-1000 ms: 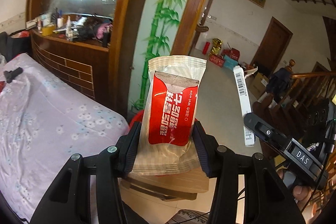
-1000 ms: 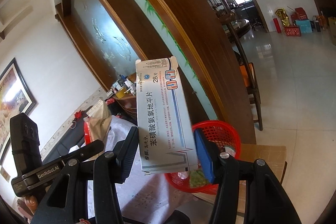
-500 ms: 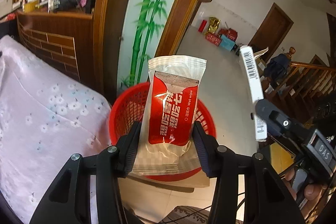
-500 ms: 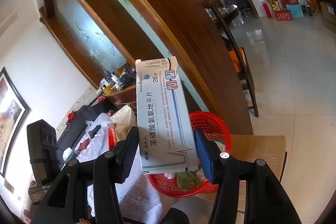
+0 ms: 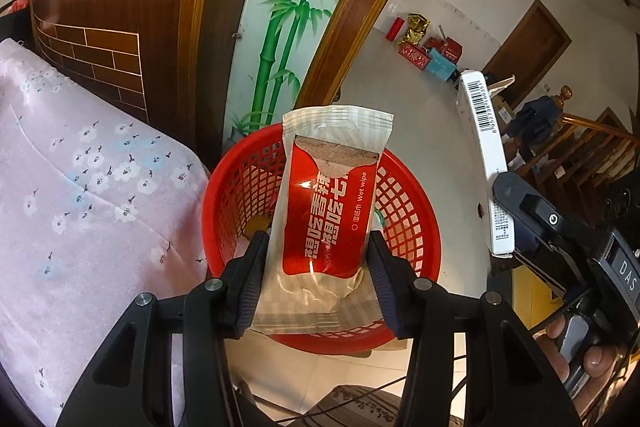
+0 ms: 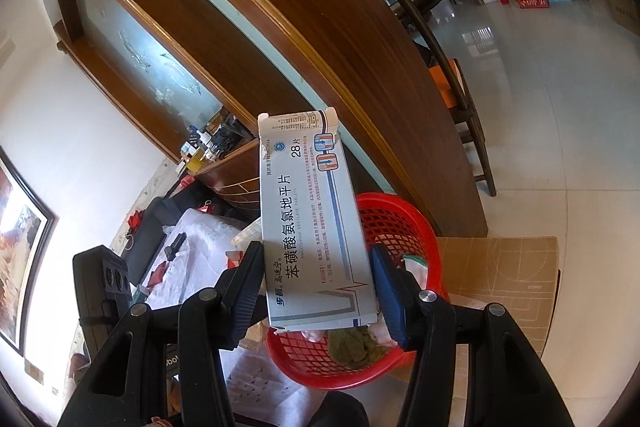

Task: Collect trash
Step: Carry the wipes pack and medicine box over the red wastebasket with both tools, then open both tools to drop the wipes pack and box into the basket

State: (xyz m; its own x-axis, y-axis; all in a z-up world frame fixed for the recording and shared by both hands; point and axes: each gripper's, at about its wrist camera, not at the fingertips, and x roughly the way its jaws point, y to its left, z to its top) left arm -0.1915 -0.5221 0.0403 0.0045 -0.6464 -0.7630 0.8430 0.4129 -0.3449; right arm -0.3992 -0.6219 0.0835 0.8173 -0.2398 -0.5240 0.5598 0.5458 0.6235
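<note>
- Holding two items of trash over the bin, one per gripper; neither dropped yet.
- Left gripper (image 5: 316,279): jaws closed w/ a moderate gap onto the red-and-beige foil wet-wipe sachet (image 5: 330,211), pinched at its lower third, long axis running straight out along the fingers.
- Round red plastic mesh basket (image 5: 416,227) lies directly beyond and below the sachet in the left wrist view (sachet covers the basket's middle). Judged: opening the jaws here should let it fall inside.
- Right gripper (image 6: 318,287): jaws clamped on the long white-and-blue cardboard tablet box (image 6: 310,227), gripped near its lower end, long axis along the fingers, top flap open.
- Same basket (image 6: 412,227) sits behind and to the right of the box in the right wrist view, resting on a flat brown cardboard sheet (image 6: 504,275); some trash already inside.
- Key relation: left item looks centred over the basket, right item looks offset toward its left rim, so left seems better placed to release first.
- Risk (judgement): box is long, could catch the rim and tip out.
- Floral pink cloth (image 5: 80,187) lies just left of the basket.
</note>
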